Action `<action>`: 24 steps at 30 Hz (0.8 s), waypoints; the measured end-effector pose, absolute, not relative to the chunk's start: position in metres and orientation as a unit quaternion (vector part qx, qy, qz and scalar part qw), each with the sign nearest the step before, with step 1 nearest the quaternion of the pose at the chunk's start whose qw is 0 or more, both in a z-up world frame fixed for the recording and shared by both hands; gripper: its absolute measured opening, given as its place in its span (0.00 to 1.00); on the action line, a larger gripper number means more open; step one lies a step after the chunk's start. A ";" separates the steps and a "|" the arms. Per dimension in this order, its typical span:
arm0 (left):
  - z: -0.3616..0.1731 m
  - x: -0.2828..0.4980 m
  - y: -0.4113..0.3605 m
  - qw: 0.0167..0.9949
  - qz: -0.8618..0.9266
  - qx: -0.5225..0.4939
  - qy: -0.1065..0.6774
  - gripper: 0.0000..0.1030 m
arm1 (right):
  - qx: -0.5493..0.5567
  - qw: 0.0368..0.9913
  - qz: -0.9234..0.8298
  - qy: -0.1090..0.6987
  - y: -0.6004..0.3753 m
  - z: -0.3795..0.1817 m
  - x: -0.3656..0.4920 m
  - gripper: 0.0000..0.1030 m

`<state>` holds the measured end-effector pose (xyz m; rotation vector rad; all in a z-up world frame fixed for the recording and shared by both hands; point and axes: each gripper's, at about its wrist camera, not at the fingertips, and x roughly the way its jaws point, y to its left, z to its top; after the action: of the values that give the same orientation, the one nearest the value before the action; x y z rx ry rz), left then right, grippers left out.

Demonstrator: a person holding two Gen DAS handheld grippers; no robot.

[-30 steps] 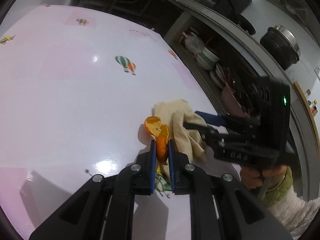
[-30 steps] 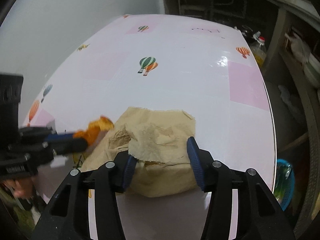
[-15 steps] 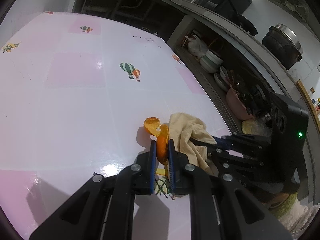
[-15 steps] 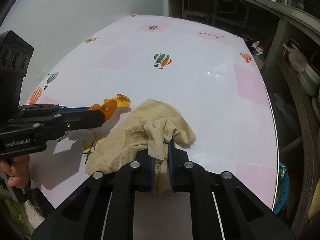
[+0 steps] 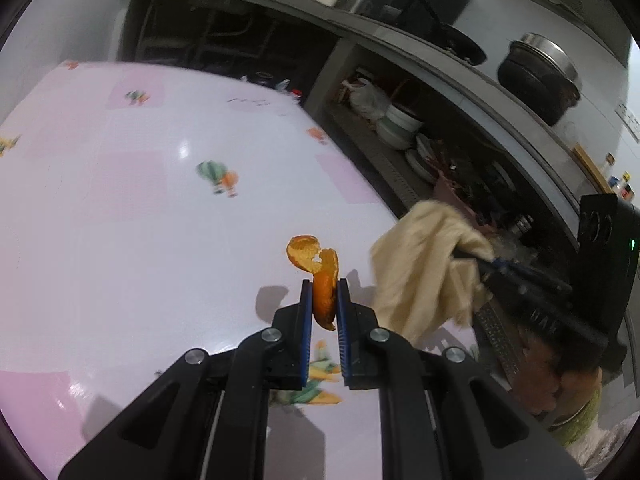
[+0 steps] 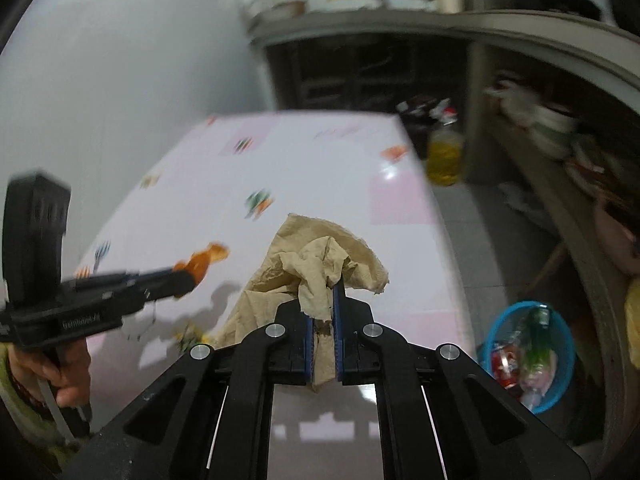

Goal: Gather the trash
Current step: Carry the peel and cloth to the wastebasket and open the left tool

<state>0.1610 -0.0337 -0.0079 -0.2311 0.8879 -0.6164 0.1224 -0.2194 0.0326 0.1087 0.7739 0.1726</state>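
My left gripper [image 5: 323, 285] is shut on a curled orange peel [image 5: 310, 256] and holds it a little above the pink table [image 5: 120, 220]. My right gripper [image 6: 320, 294] is shut on a crumpled brown paper napkin [image 6: 320, 248], which hangs off the tabletop [image 6: 320, 168] near its right edge. In the left wrist view the napkin [image 5: 420, 264] dangles to the right of the peel, pinched by the right gripper [image 5: 480, 258]. In the right wrist view the left gripper [image 6: 188, 276] with the peel [image 6: 208, 260] is at the left, in a hand.
A blue basket [image 6: 524, 305] with bottles and a can in it stands on the floor right of the table. A yellow oil bottle [image 6: 444, 156] stands past the far corner. Shelves with stacked bowls [image 5: 400, 124] and a dark pot [image 5: 540, 76] run along the right.
The right jaws closed on the napkin and lifted it off the table, up and to the right. The left gripper rose slightly with the peel still in it.
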 end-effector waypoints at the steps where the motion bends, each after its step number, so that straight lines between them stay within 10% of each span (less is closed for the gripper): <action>1: -0.004 0.161 -0.040 0.850 -0.301 -0.106 0.419 0.10 | 0.062 0.926 0.065 0.366 -0.233 0.038 0.117 0.06; 24: 0.002 0.195 -0.319 0.751 -0.444 0.077 0.482 0.10 | 0.162 0.877 -0.275 0.359 -0.453 -0.041 0.017 0.06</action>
<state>0.1953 -0.3195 0.0016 0.1679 1.0531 -0.9693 0.0168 -0.4531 -0.0413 0.3371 0.7485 -0.5744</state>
